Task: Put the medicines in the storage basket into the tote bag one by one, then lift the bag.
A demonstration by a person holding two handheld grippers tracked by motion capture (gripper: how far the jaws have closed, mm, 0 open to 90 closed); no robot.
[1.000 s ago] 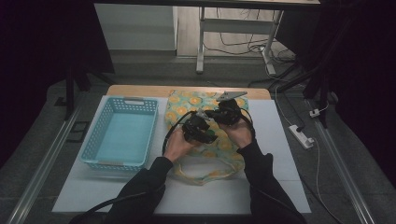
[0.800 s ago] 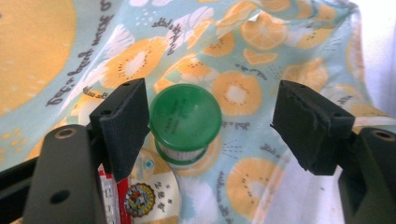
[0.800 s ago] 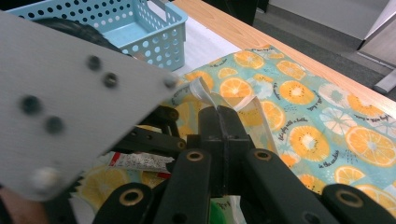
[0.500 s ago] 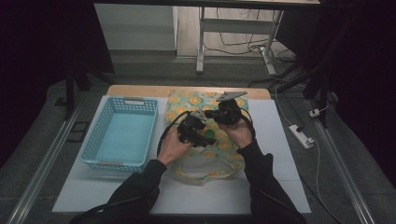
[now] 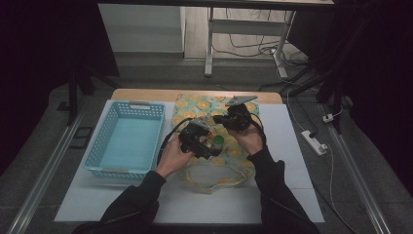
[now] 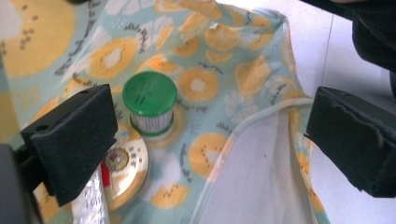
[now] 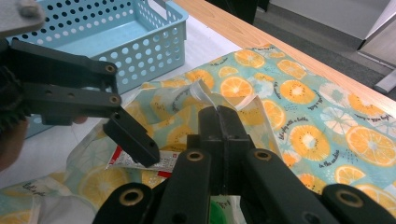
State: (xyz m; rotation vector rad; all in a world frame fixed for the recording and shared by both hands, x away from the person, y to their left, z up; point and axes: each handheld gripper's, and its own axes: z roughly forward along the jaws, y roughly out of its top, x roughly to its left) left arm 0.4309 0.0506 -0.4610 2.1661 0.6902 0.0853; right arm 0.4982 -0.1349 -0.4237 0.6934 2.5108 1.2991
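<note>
A light blue perforated basket (image 5: pixel 126 141) stood on the left part of the white desk (image 5: pixel 292 195), with nothing inside it. A strip of bare wood (image 5: pixel 146 94) ran along the far edge of the desk. On the floor to the right lay a white power strip (image 5: pixel 315 143) with its cable. Behind the desk stood a grey metal frame (image 5: pixel 210 44), and loose cables (image 5: pixel 248 46) lay on the floor near it.
</note>
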